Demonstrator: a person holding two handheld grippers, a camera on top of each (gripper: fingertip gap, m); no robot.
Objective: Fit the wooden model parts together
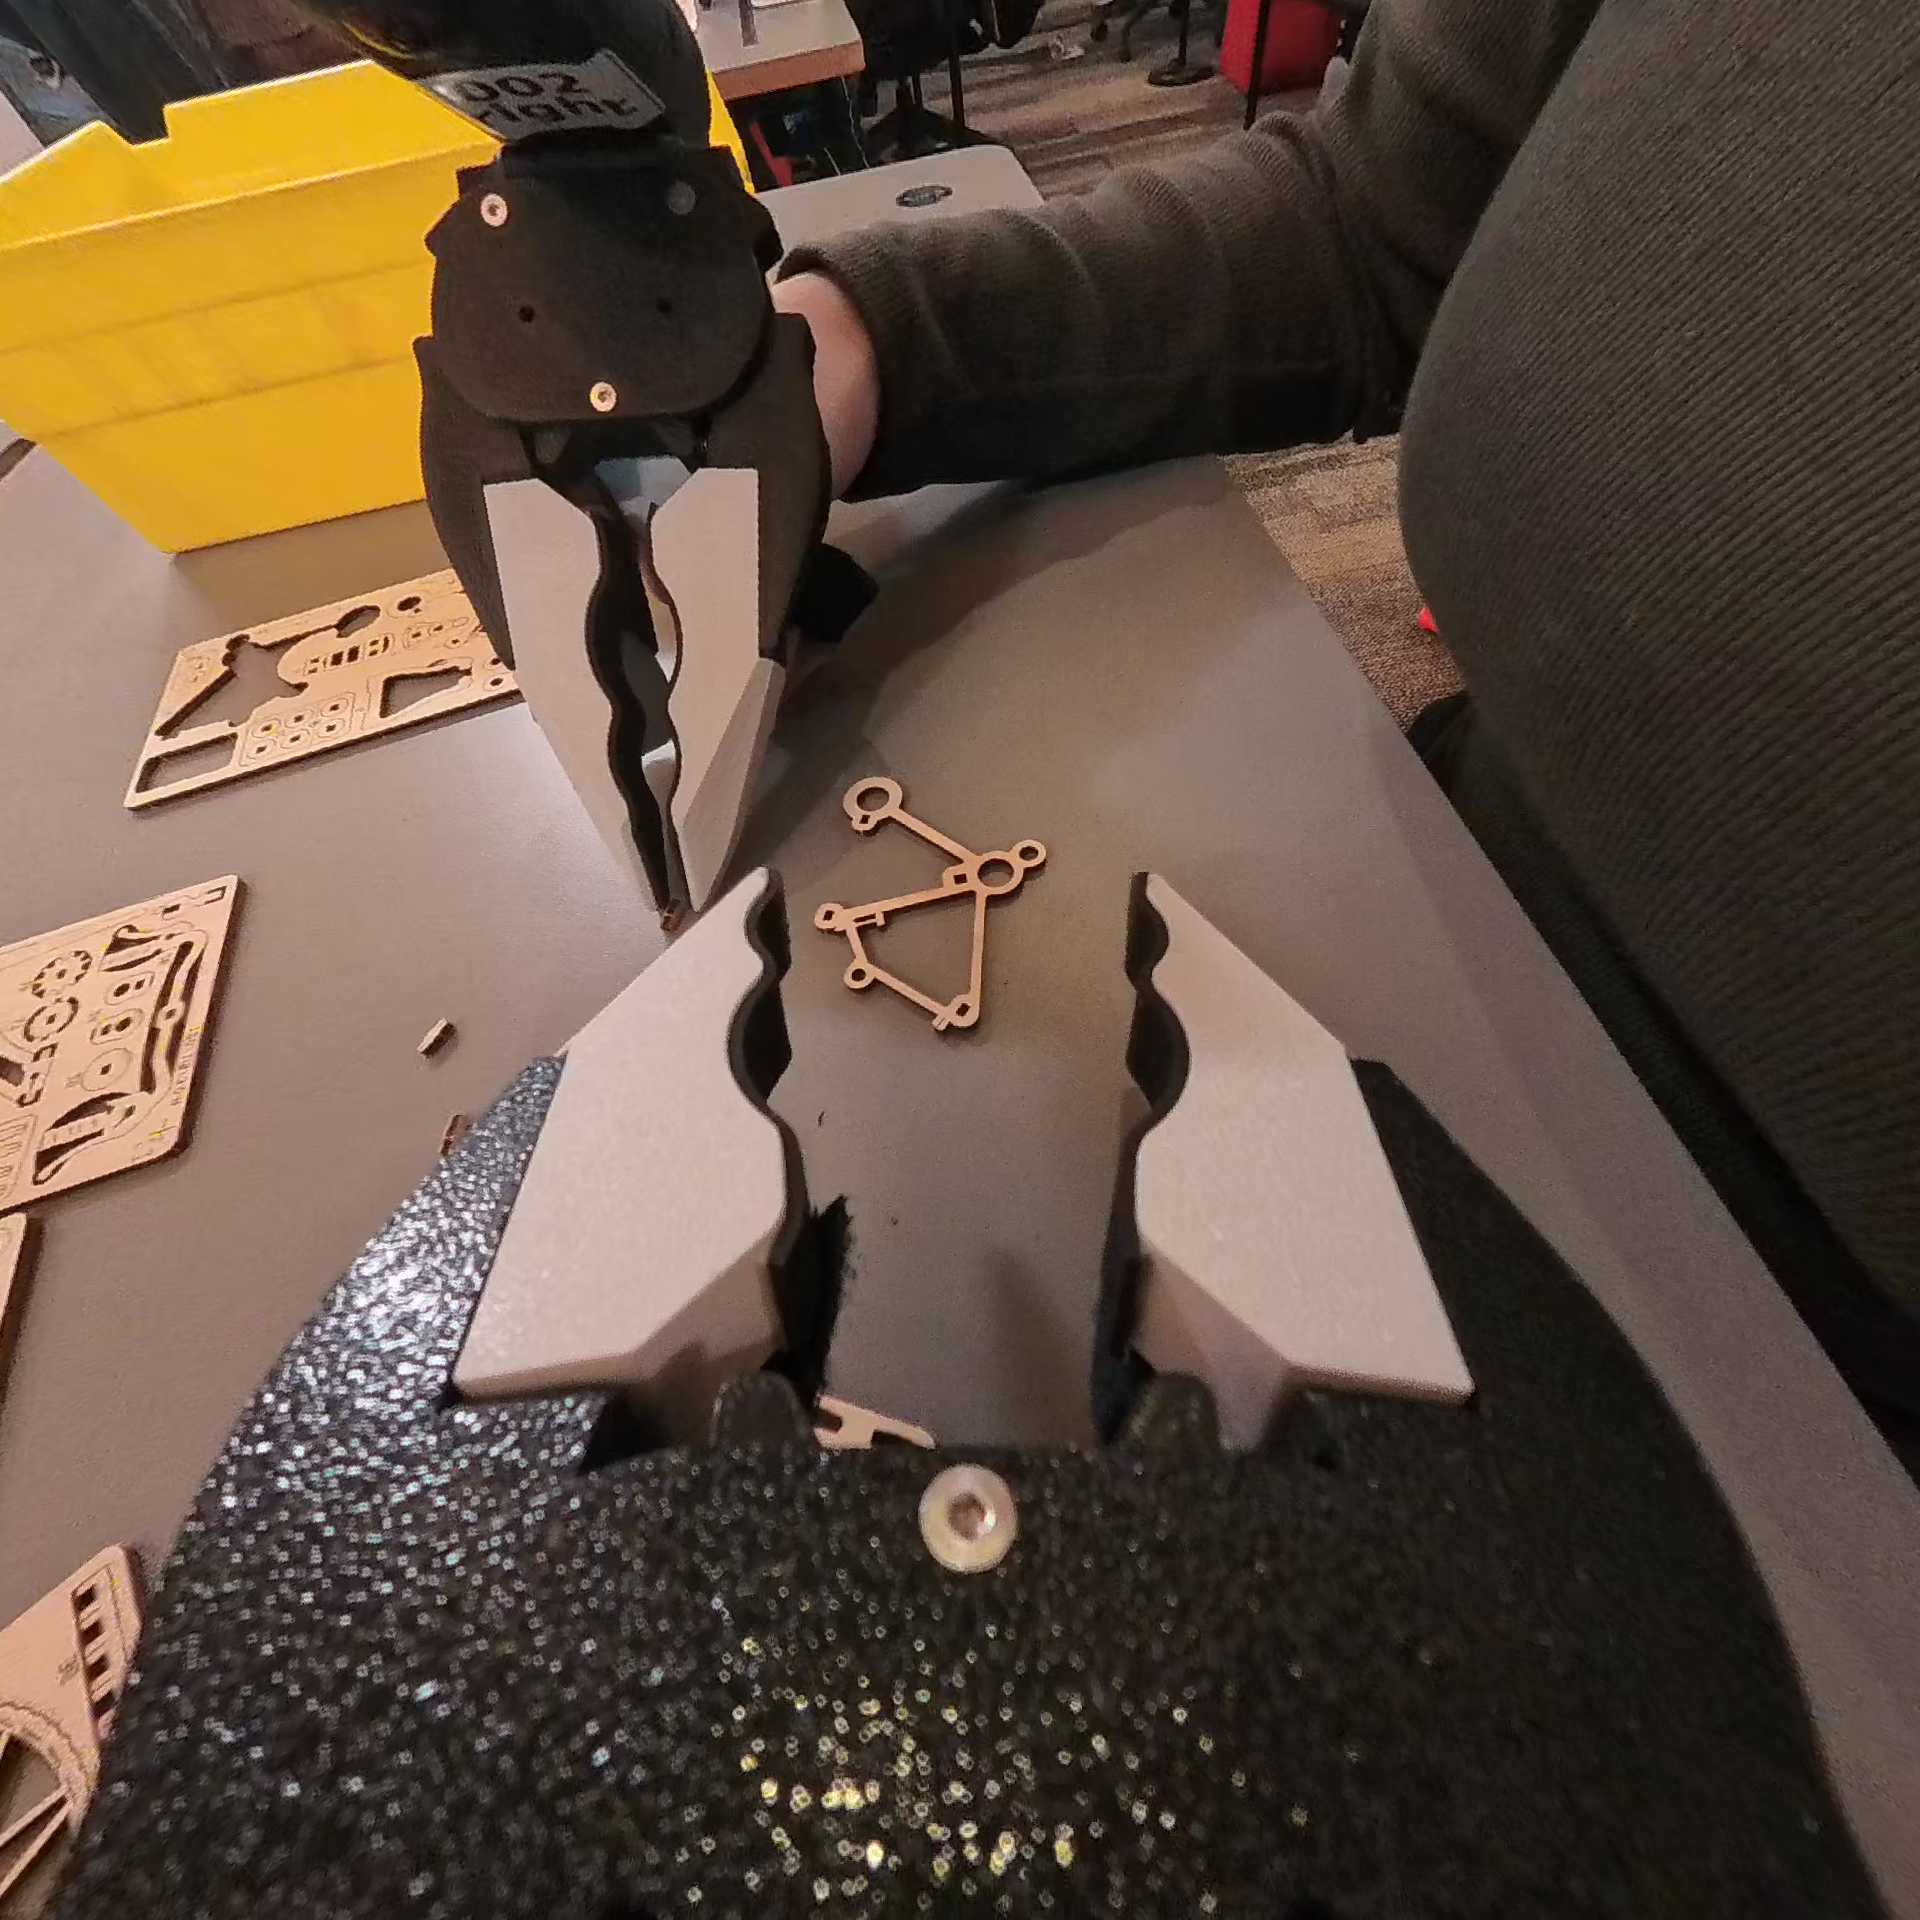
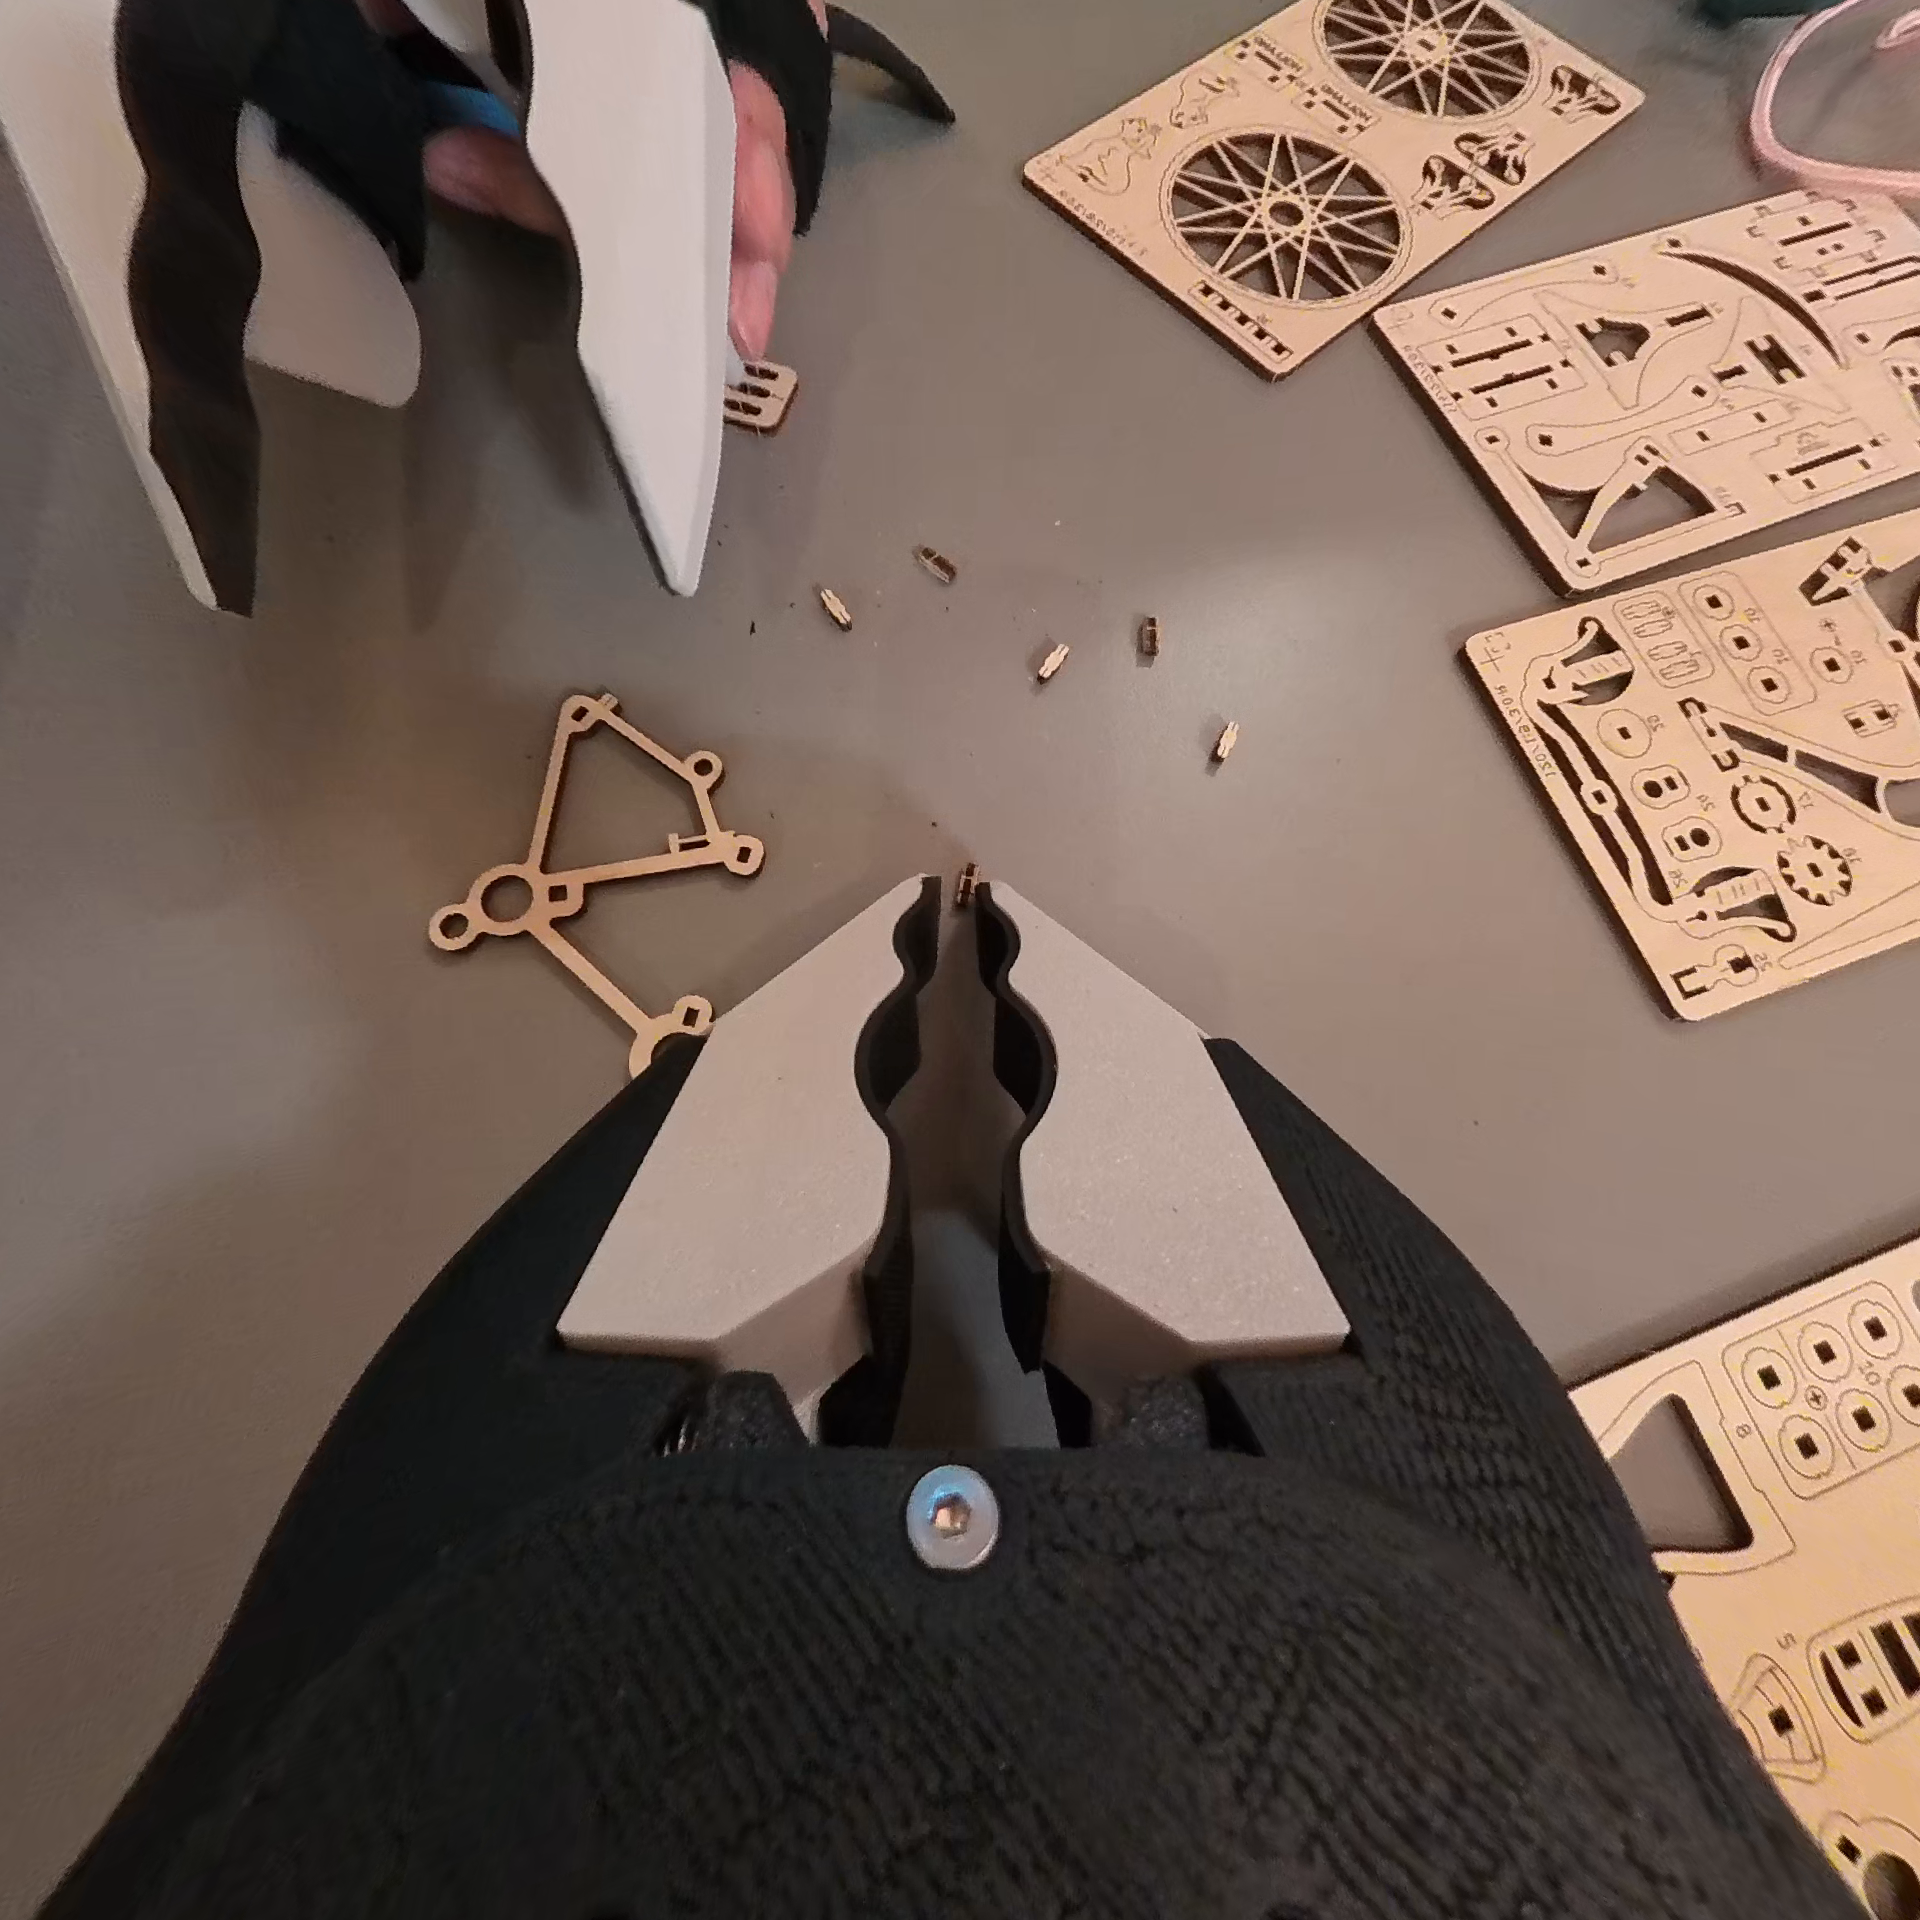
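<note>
A flat wooden frame part [image 1: 894, 902] with rings and struts lies on the grey table, just ahead of my left gripper [image 1: 956, 894]. That gripper is open and empty, with its jaws wide apart. The frame part also shows in the right wrist view [image 2: 634, 871], left of my right gripper [image 2: 956, 886]. My right gripper is shut on a small wooden peg [image 2: 967, 886] at its very tips, low over the table. In the left wrist view the right gripper [image 1: 670, 902] points down with the peg [image 1: 670, 916] at its tips. The left gripper [image 2: 457, 592] hangs open at the upper left.
Several loose pegs [image 2: 1052, 663] lie scattered ahead of the right gripper. Laser-cut wooden sheets [image 2: 1704, 790] cover the right side; others lie at the left [image 1: 312, 686]. A yellow bin [image 1: 208, 312] stands at the back left. A person's sleeve [image 1: 1143, 312] and the table edge [image 1: 1455, 831] are at the right.
</note>
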